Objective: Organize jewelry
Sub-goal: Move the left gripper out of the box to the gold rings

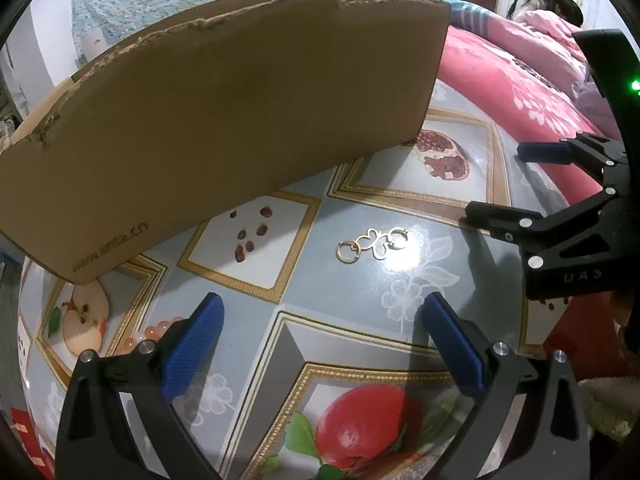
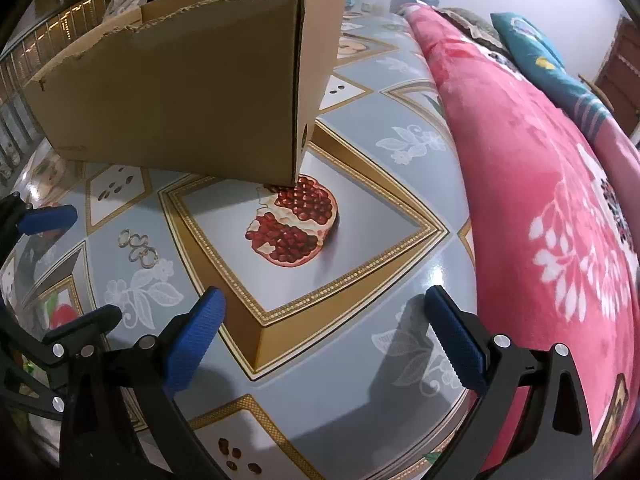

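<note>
Left wrist view shows the jewelry (image 1: 372, 245), thin gold rings and looped links in a small cluster, lying on the patterned counter (image 1: 352, 320) near the box (image 1: 240, 112). Fine detail is too small to read. Both the left gripper (image 1: 320, 344) and right gripper (image 2: 324, 344) have their jaws spread wide, holding nothing.

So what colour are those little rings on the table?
Gold. The rings look shiny gold, linked together in a small cluster, clearest in the left wrist view.
</note>
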Demonstrator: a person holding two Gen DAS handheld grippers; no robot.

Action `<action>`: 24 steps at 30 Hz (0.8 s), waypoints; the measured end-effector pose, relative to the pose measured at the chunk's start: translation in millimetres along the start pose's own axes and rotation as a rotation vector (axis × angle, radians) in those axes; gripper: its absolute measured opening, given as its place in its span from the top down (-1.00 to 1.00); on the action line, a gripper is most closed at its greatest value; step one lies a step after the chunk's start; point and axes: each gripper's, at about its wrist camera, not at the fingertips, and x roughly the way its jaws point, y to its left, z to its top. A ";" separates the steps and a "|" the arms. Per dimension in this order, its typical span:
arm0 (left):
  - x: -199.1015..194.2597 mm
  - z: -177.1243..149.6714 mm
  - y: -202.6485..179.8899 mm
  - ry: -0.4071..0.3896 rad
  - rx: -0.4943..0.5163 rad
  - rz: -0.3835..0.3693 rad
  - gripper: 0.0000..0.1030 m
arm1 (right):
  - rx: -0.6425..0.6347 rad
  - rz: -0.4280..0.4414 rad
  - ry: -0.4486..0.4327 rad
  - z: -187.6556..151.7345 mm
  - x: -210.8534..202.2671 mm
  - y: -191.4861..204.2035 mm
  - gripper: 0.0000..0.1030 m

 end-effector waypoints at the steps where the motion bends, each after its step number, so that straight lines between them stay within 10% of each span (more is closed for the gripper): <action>1: 0.5 1.3 0.3 0.001 0.003 -0.003 -0.89 | 0.003 0.000 0.000 -0.1 0.1 -0.1 -0.85; 14: -2.4 -9.9 0.3 -0.060 0.017 0.003 -0.92 | -0.010 0.026 -0.052 -5.9 -4.7 -2.6 -0.84; 24: -24.1 -7.4 16.8 -0.143 0.038 0.006 -0.76 | 0.002 0.209 -0.179 -5.0 -31.1 1.9 -0.81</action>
